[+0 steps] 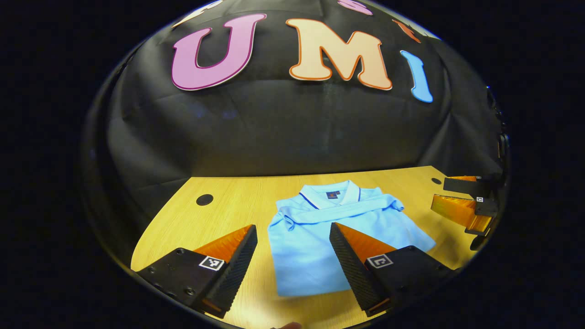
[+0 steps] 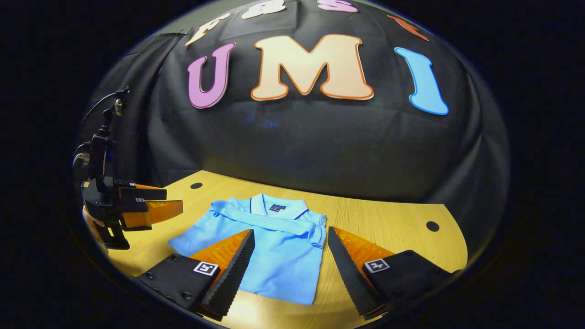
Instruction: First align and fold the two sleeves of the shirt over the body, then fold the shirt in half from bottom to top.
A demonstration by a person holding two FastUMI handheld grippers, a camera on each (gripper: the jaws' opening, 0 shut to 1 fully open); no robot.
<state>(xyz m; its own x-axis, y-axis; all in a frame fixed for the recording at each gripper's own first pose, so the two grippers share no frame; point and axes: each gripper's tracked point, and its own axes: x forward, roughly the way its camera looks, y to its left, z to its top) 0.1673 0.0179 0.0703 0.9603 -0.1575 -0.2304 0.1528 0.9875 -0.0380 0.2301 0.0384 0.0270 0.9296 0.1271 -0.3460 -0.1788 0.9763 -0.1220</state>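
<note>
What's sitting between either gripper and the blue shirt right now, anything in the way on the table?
Nothing visible. The left gripper and right gripper both hang open over the shirt, which lies flat on the table with both sleeves folded across its chest. The wood around its bottom hem looks bare.

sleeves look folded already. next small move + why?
Probably lower both open grippers, left gripper and right gripper, to the shirt's near bottom hem and pinch it: both sleeves already lie across the chest, and the bottom-to-top fold isn't done.
</note>
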